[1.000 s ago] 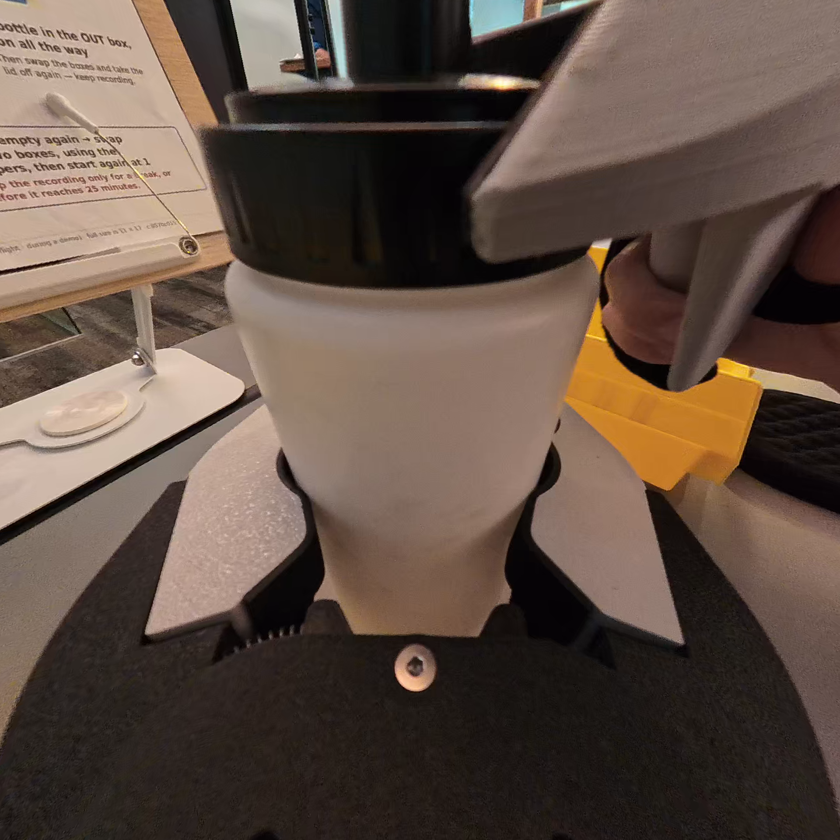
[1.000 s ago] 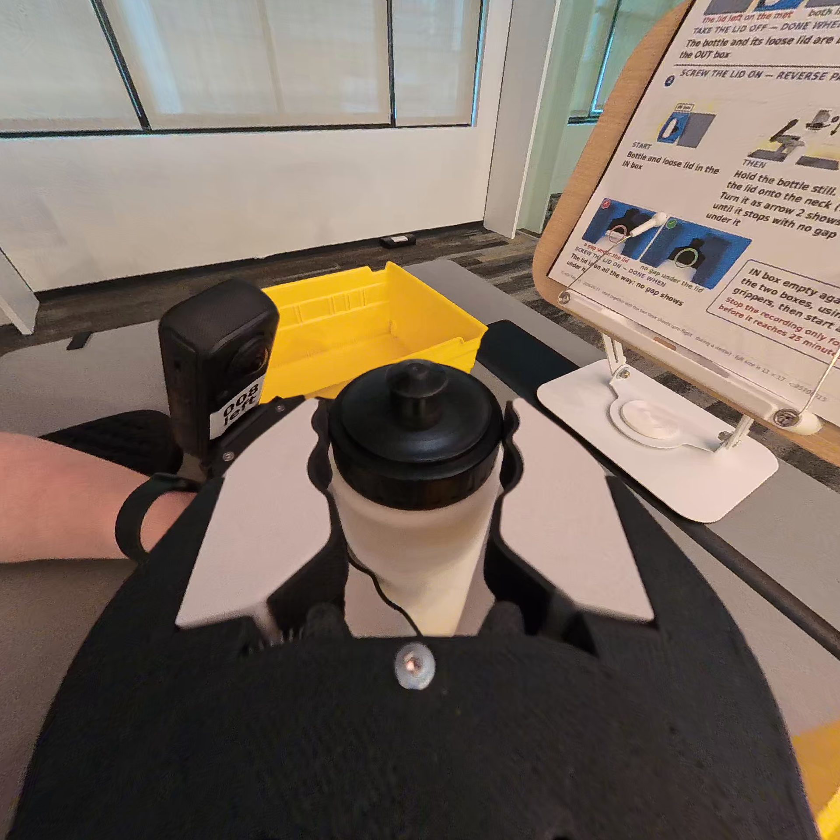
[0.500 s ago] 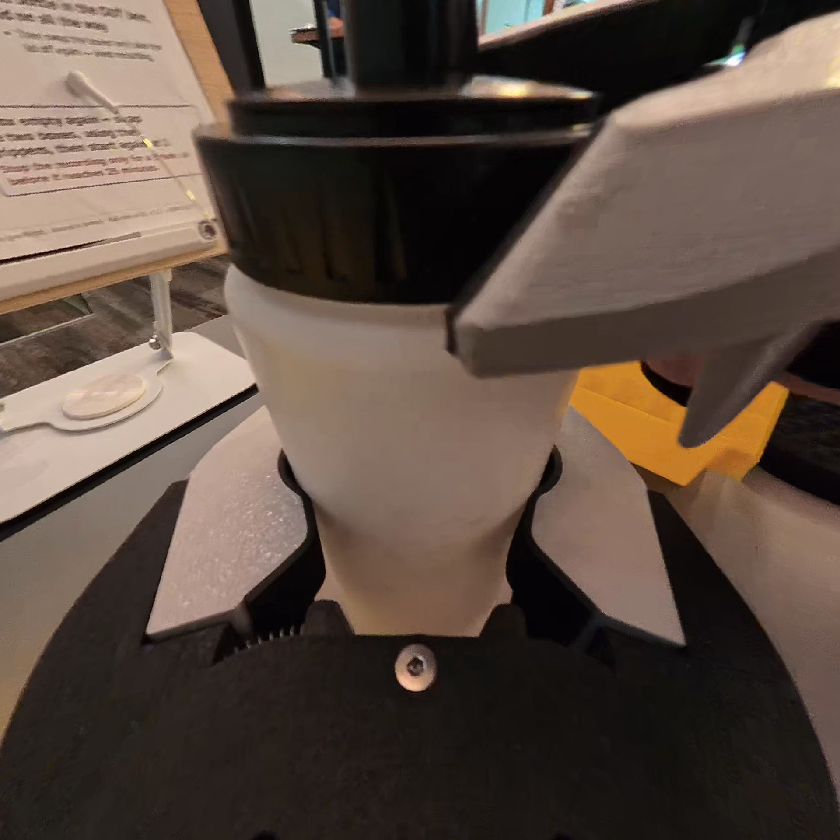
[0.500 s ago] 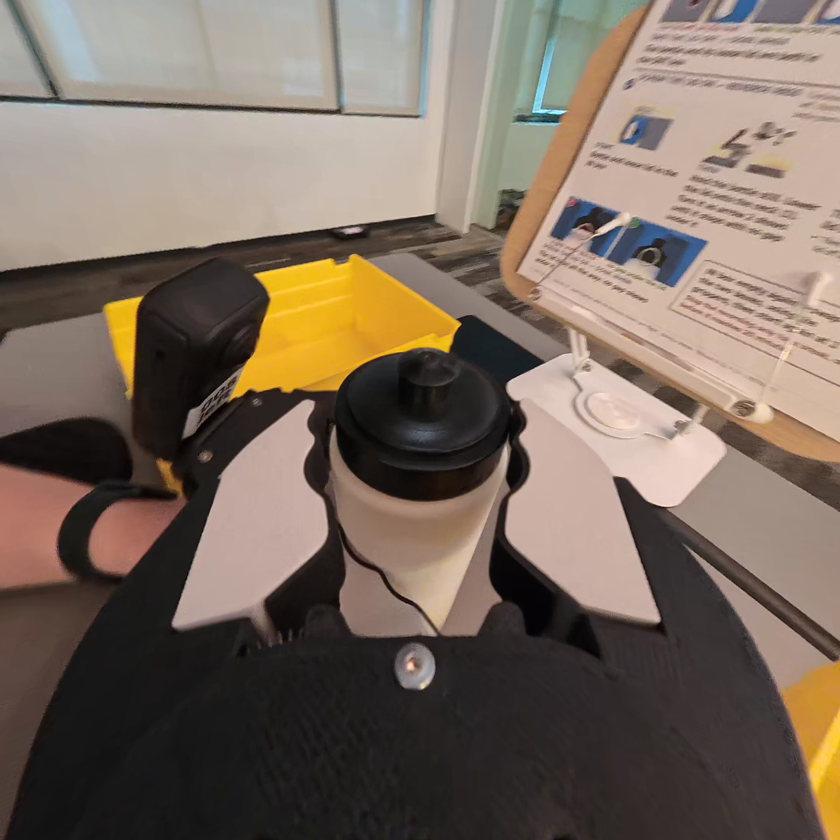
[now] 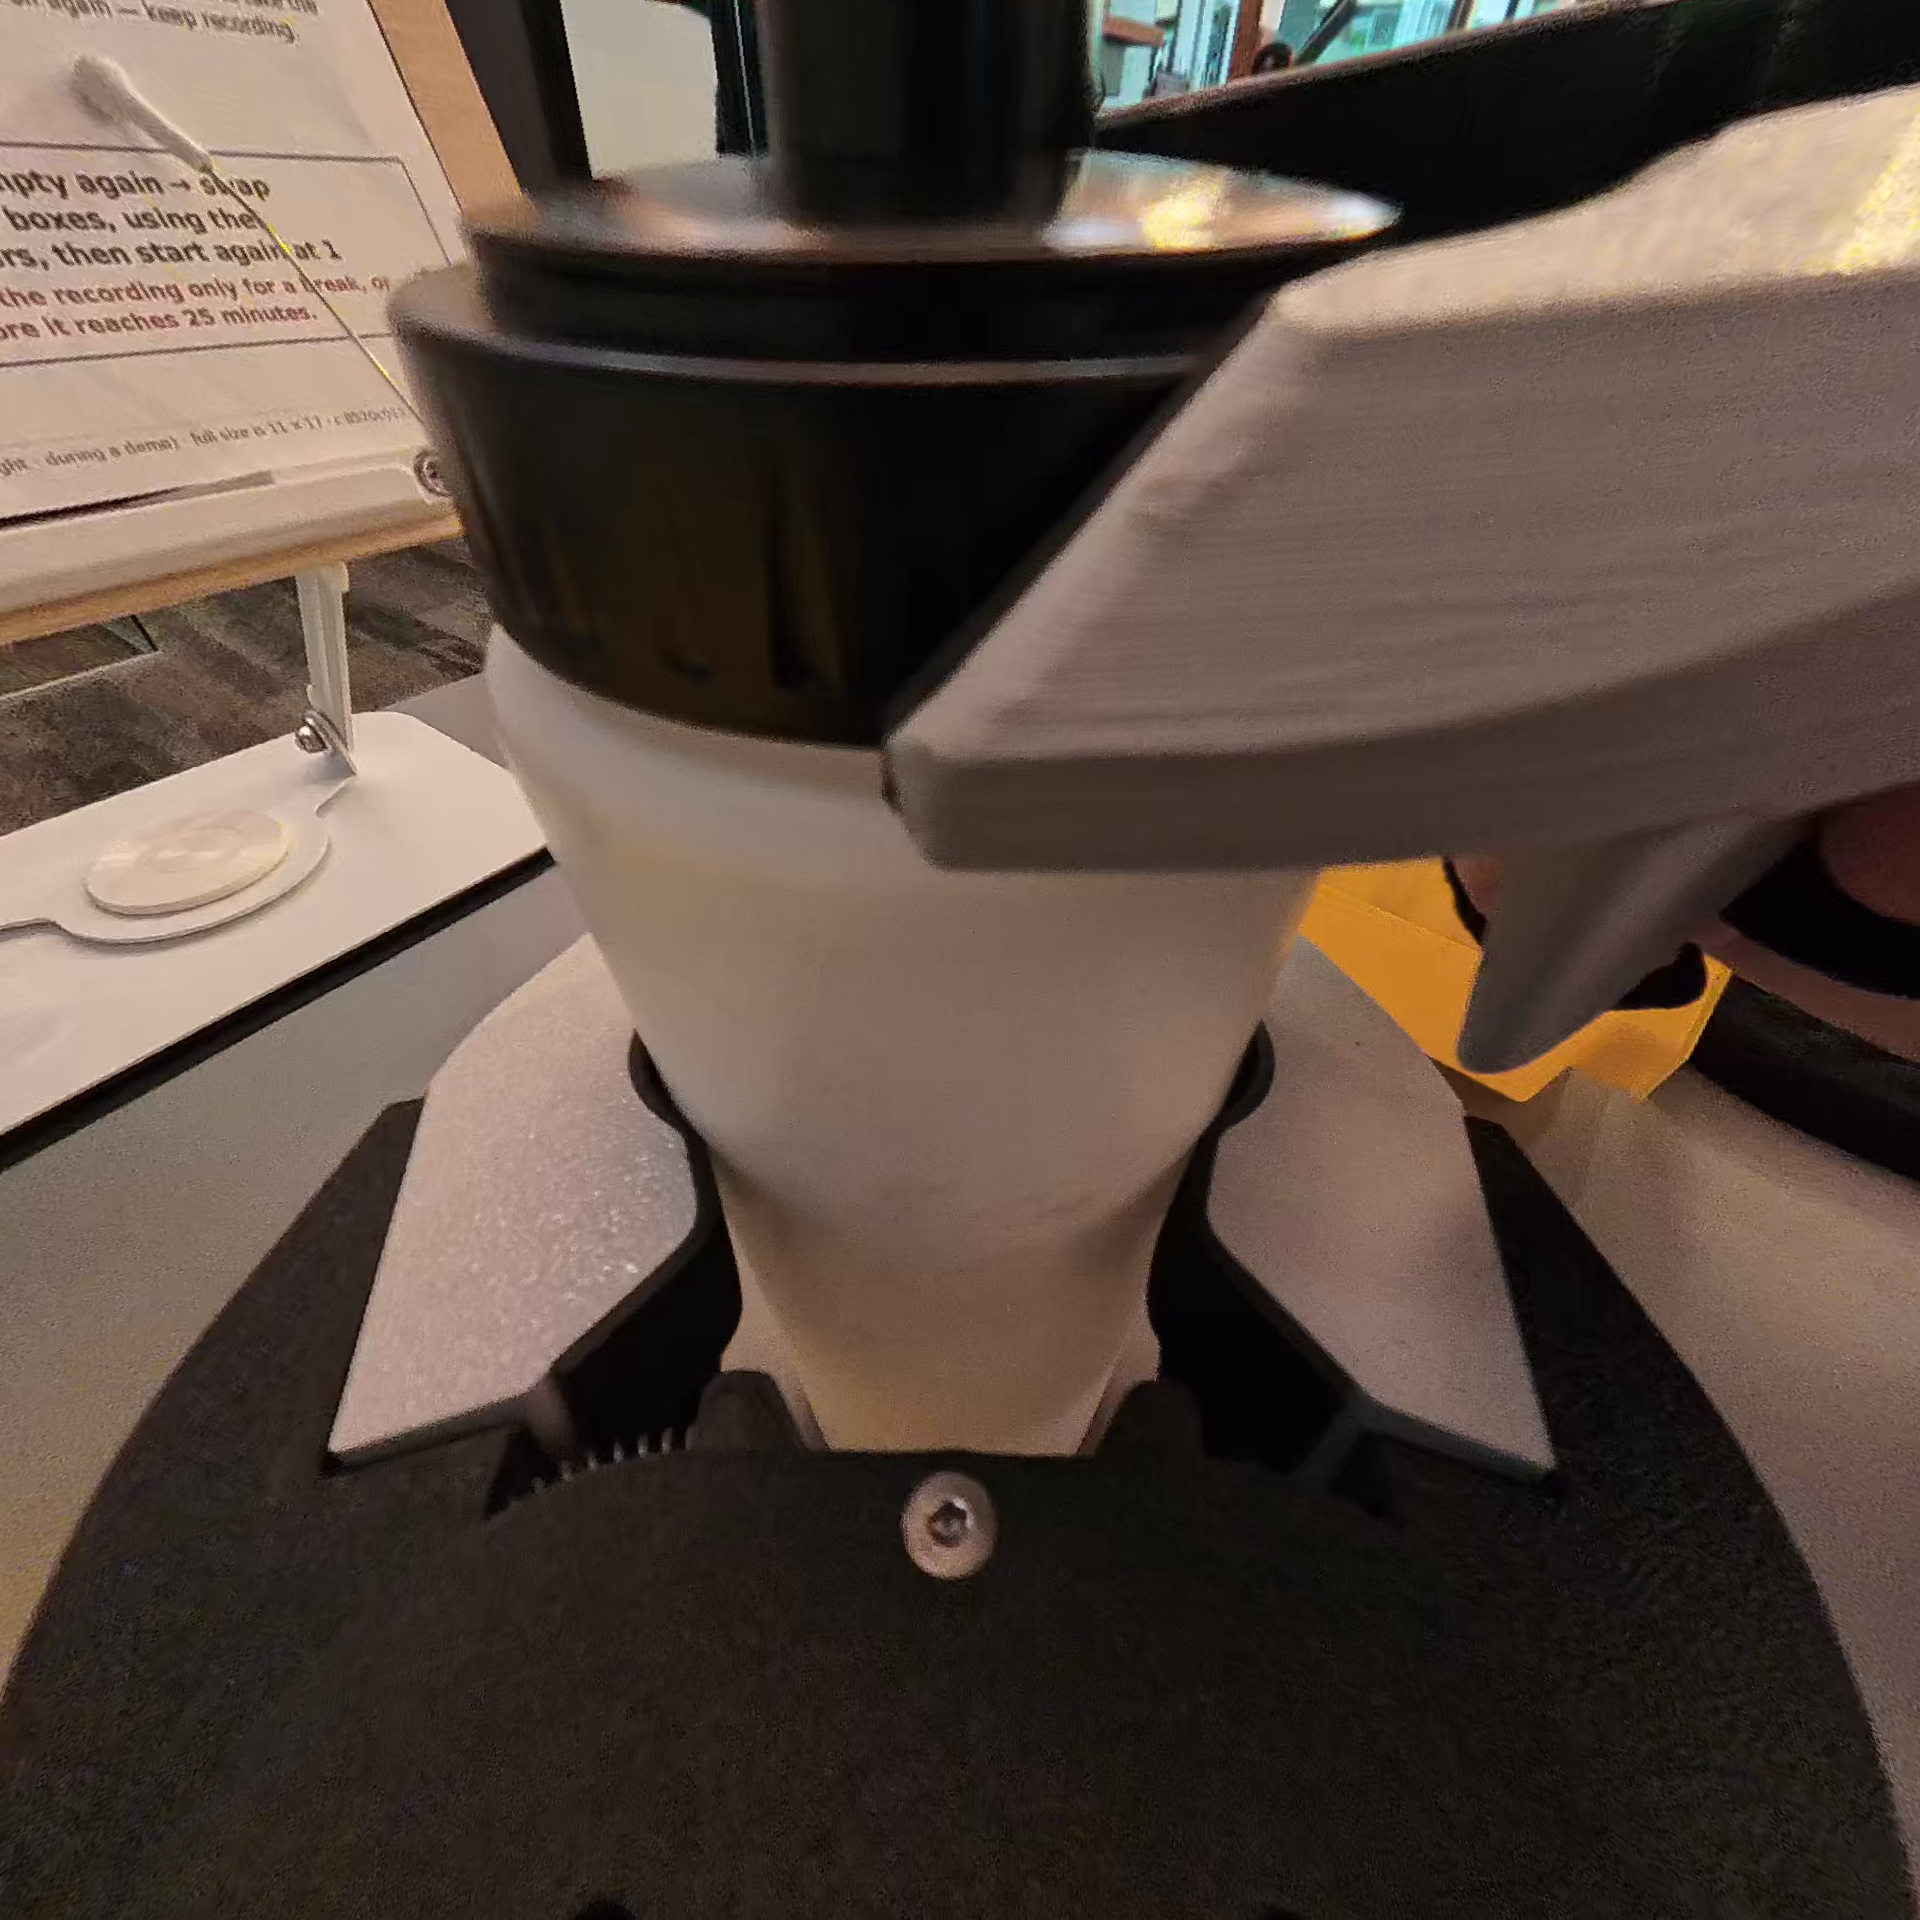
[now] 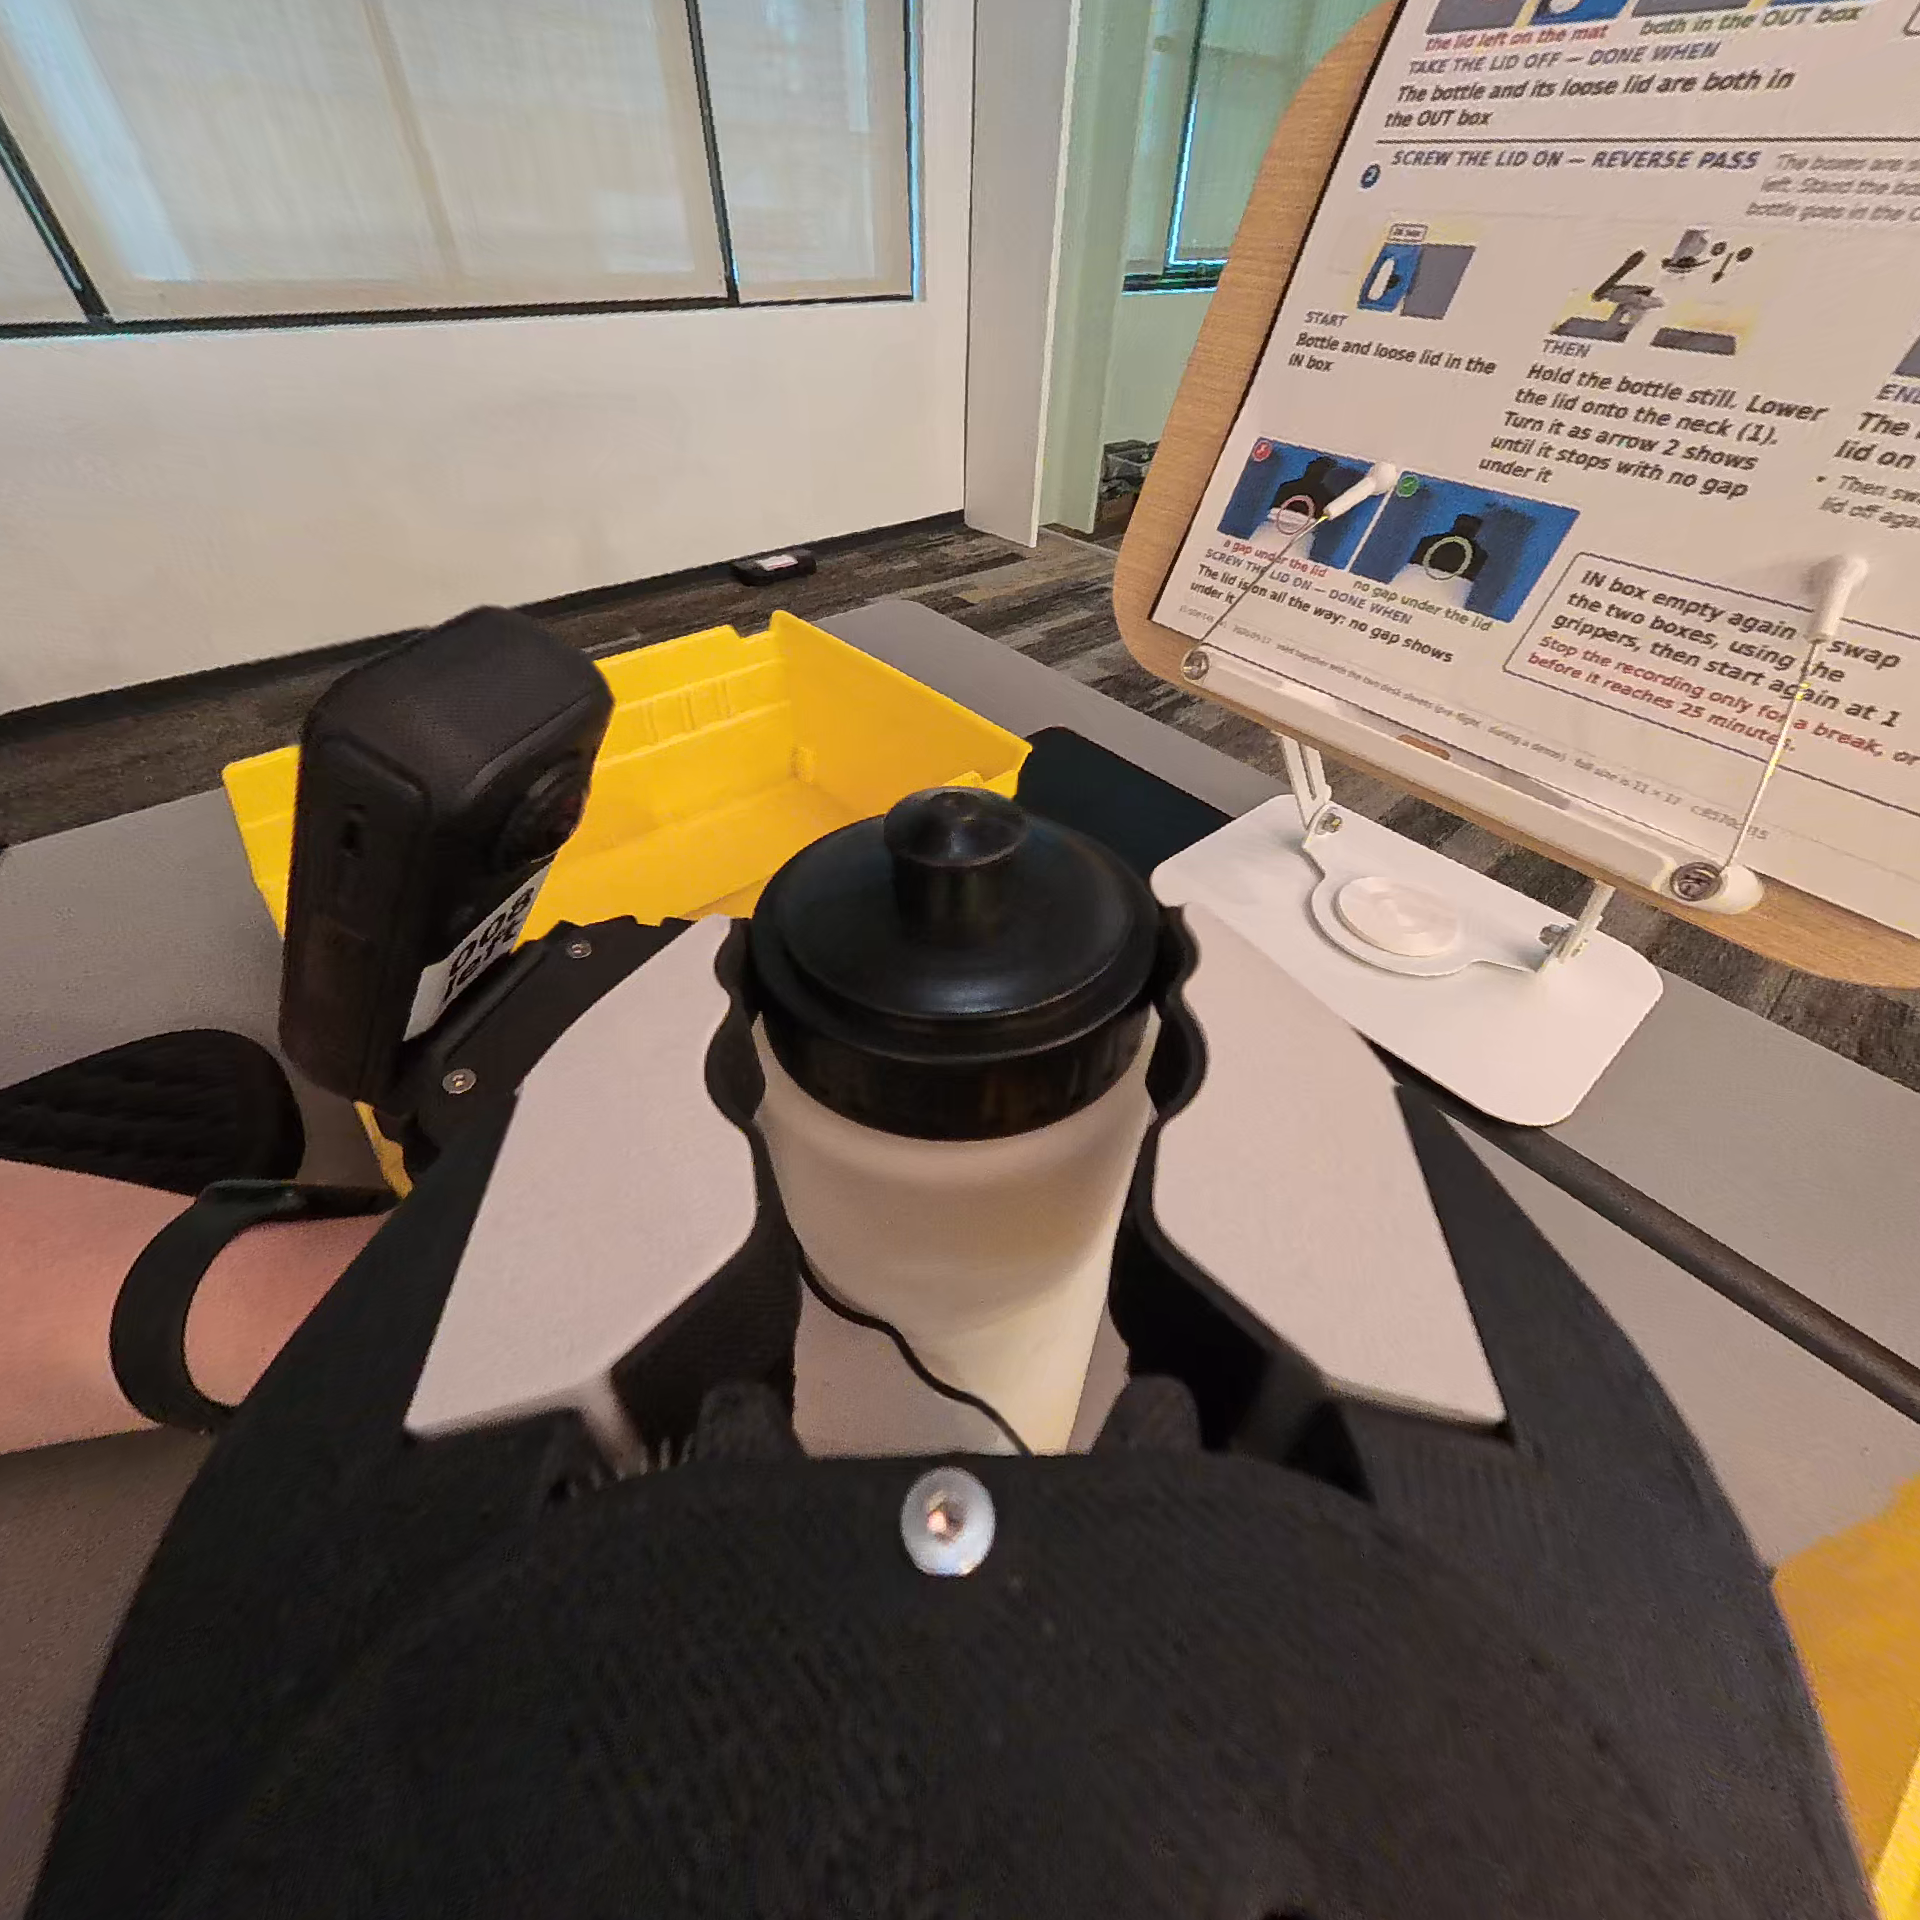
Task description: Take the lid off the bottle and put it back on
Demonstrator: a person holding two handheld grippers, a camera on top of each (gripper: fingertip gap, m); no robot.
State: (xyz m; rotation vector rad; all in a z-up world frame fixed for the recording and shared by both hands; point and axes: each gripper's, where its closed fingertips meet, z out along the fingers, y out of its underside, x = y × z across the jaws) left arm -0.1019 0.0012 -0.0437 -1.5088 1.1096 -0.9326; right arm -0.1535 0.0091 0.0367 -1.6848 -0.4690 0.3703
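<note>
Gripping the white bottle (image 5: pixel 935 1018) low on its body, my left gripper (image 5: pixel 940 1195) has both grey fingers (image 5: pixel 540 1174) pressed against its sides, while my right gripper (image 6: pixel 951 1039) reaches in from the opposite side and closes around the black lid (image 6: pixel 951 977). The bottle stands upright between the two, its long axis vertical, so the lid sits straight above my left gripper and level with the right one's fingers (image 6: pixel 623 1143). Each finger's notched inner edge sits against the lid's ribbed rim. My right gripper is plainly the nearer to the lid; the left serves only to keep the body from turning.

No gap shows between lid and bottle shoulder in either view, so I judge the lid fully seated, though whether it is on its way off or freshly back on I cannot tell. The next move, as I read it, is a twist about that vertical axis.

Below lies a grey counter (image 6: pixel 1766 1143). A yellow bin (image 6: pixel 831 727) sits just behind the bottle, a dark mat (image 6: pixel 135 1112) is beside it, and a white-footed stand (image 6: pixel 1455 987) holding an instruction sheet (image 6: pixel 1610 416) stands well apart on the far side. Beyond are a white wall with windows and a patterned dark floor.
</note>
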